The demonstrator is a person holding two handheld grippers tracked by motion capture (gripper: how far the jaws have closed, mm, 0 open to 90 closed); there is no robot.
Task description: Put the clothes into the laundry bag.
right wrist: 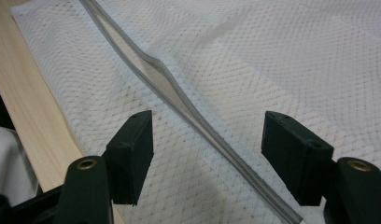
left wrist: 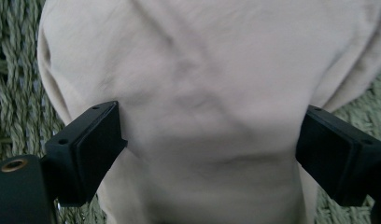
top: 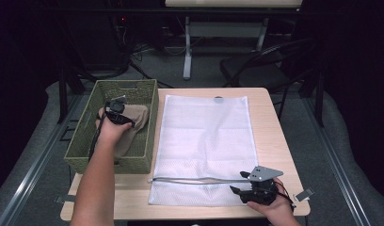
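Observation:
A beige cloth (top: 137, 121) lies bunched in a green woven basket (top: 81, 134) at the table's left. My left gripper (top: 116, 111) is down in the basket over the cloth. In the left gripper view the left gripper (left wrist: 212, 140) is open, its jaws standing on either side of a bulge of the cloth (left wrist: 207, 70). A white mesh bag (top: 204, 136) lies flat in the middle of the table, with a grey zipper (top: 195, 179) running across near its front edge. At the zipper's right end my right gripper (top: 238, 182) is open. Its view has the zipper (right wrist: 179, 95) passing between the jaws of the right gripper (right wrist: 207, 140), slightly parted.
The wooden table (top: 270, 127) has bare strips to the right of the bag and along its front. A small white tag (top: 304, 194) sits at the front right edge. Beyond the table are a dark chair (top: 260, 66) and a desk leg (top: 187, 52).

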